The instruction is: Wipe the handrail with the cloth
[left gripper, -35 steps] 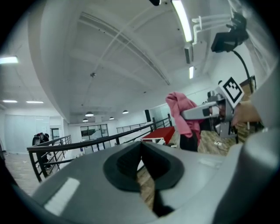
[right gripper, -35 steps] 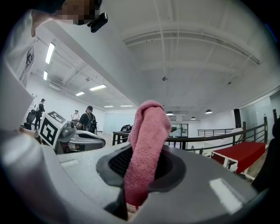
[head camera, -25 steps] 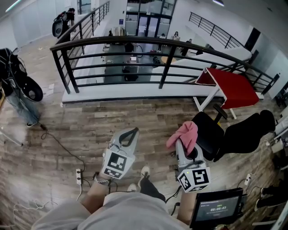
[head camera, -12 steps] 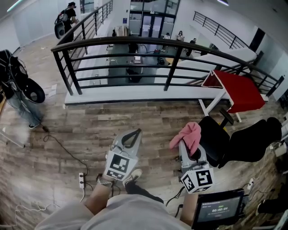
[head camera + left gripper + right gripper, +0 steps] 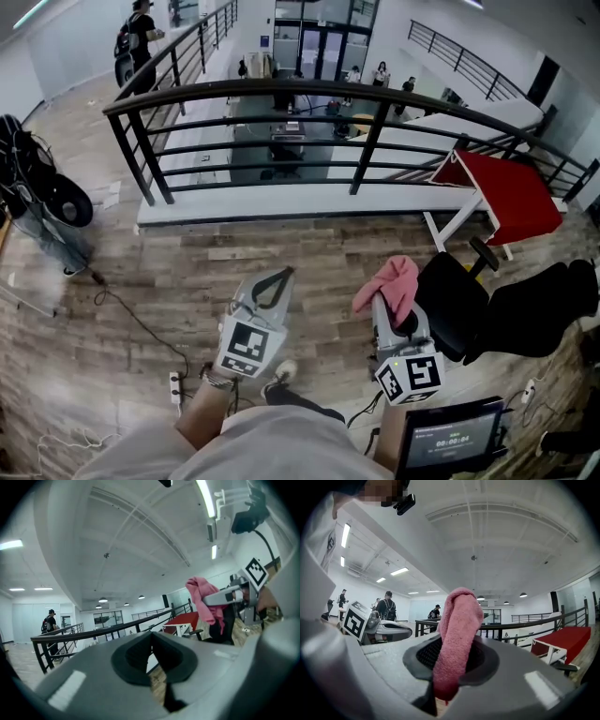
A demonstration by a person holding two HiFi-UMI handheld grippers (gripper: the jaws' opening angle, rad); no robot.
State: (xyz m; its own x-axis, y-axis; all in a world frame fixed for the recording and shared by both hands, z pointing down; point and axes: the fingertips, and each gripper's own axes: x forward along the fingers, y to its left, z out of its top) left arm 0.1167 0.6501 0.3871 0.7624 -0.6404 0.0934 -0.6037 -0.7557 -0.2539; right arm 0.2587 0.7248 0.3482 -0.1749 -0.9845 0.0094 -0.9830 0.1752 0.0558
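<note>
Drawn slightly closer to curved black metal handrail (image 5: 281,83); right gripper (image 5: 378,298) clenched on nubby pink cloth (image 5: 392,279), left gripper (image 5: 278,277) pinched shut on nothing, above wood-plank floor (image 5: 187,253).

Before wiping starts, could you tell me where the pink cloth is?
In the head view the pink cloth sits right of centre, clamped in the right claw, short of the handrail.

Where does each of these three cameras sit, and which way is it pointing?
Head view: on the person's head, looking steeply down at floor and handrail; forearms, left tongs and right tongs show.
Left gripper view: on the left tongs, looking along their shut jaws towards the handrail.
Right gripper view: on the right tongs, looking past the pink cloth they clamp.
Shared: both gripper views show the handrail.
</note>
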